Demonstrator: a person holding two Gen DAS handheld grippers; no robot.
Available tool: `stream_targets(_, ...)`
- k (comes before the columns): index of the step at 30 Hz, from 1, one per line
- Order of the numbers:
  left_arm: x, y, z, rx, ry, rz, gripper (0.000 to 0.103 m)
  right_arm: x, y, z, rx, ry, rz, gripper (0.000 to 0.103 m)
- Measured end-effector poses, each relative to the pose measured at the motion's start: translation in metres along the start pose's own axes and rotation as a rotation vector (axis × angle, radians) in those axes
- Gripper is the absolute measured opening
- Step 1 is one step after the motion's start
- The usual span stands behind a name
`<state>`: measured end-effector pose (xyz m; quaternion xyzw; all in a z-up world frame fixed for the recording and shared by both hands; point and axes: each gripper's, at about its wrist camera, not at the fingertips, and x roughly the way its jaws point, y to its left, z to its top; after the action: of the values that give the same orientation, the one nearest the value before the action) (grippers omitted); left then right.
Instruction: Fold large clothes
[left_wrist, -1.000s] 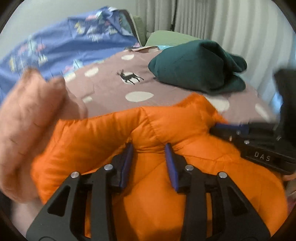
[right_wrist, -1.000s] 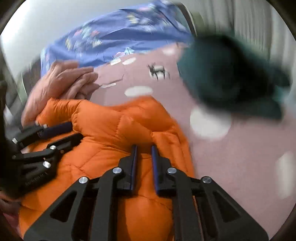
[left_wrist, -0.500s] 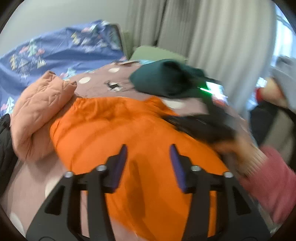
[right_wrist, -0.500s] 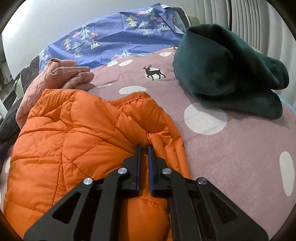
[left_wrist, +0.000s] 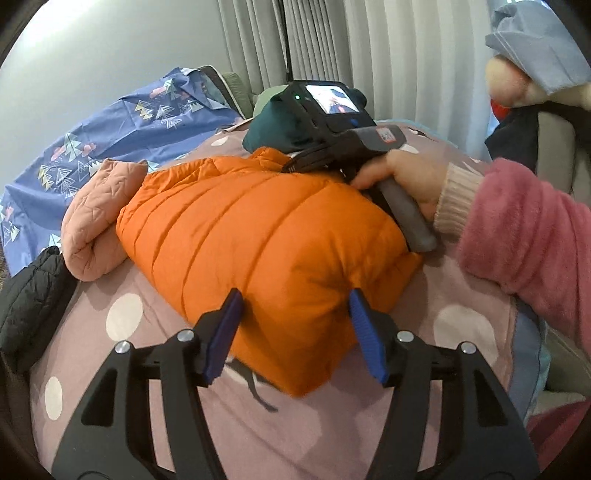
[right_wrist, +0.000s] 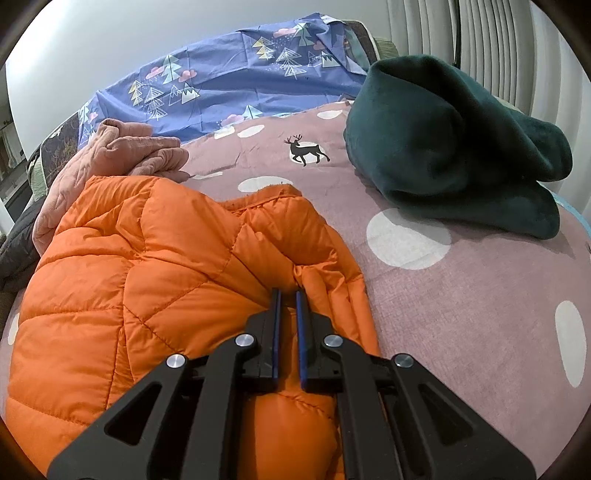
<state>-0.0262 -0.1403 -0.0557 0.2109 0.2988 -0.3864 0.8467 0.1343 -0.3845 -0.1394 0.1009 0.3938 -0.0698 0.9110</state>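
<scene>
A folded orange puffer jacket (left_wrist: 258, 229) lies on the mauve dotted bedspread (left_wrist: 122, 317). My left gripper (left_wrist: 295, 325) is open, its blue pads on either side of the jacket's near corner, not squeezing it. My right gripper (right_wrist: 287, 295) rests on top of the jacket (right_wrist: 147, 266) near its collar, jaws almost together with a thin gap and no fabric visibly between them. In the left wrist view the right gripper's body (left_wrist: 332, 122) and the hand holding it show at the jacket's far right edge.
A rolled pink quilted garment (left_wrist: 99, 214) lies left of the jacket, a black jacket (left_wrist: 29, 302) further left. A dark green fleece bundle (right_wrist: 454, 147) sits at the back right. A blue tree-print sheet (right_wrist: 229, 85) lies behind. Curtains hang at the far side.
My left gripper pulled back off the jacket toward its near corner and opened wider. My right gripper closed further and stayed on the jacket's collar side.
</scene>
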Motion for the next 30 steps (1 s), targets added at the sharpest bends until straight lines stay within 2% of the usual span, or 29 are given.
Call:
stream_targets(4,0.004,-0.003,-0.01,0.025,0.019,0.023,0.063,-0.001,-0.001,-0.001,0.005,-0.005,0.007,0.005)
stream_targets(7,0.008,-0.011,-0.007,0.054,0.021,0.031,0.073,-0.001,-0.002,-0.001,0.008,-0.004,0.009,0.005)
stream_targets(9,0.008,-0.017,-0.006,0.087,0.016,0.047,0.074,-0.001,-0.001,-0.002,0.012,-0.003,0.012,0.005)
stream_targets(12,0.017,-0.018,-0.002,0.094,0.022,0.121,0.072,-0.001,-0.001,-0.002,0.013,-0.004,0.011,0.005)
stream_targets(14,0.03,-0.011,0.004,0.061,0.035,0.238,0.065,-0.002,-0.001,-0.002,0.017,-0.004,0.013,0.005)
stream_targets(15,0.033,-0.004,0.006,0.031,0.04,0.271,0.065,-0.002,-0.001,-0.002,0.019,-0.006,0.011,0.005)
stream_targets(17,0.029,0.01,0.004,-0.053,0.053,0.245,0.064,-0.003,0.0,-0.003,0.014,-0.012,0.005,0.005)
stream_targets(21,0.022,0.024,-0.024,-0.07,0.119,0.257,0.063,-0.002,0.006,-0.005,-0.015,-0.019,-0.001,0.005)
stream_targets(25,0.025,0.03,-0.04,-0.142,0.156,0.213,0.059,-0.005,0.015,-0.007,-0.052,-0.031,-0.021,0.005)
stream_targets(27,0.015,0.036,-0.035,-0.189,0.164,0.113,0.041,-0.006,0.015,-0.006,-0.057,-0.029,-0.025,0.005)
stream_targets(30,-0.006,0.046,-0.029,-0.249,0.158,-0.045,0.024,-0.014,0.015,-0.007,-0.068,-0.053,-0.027,0.008)
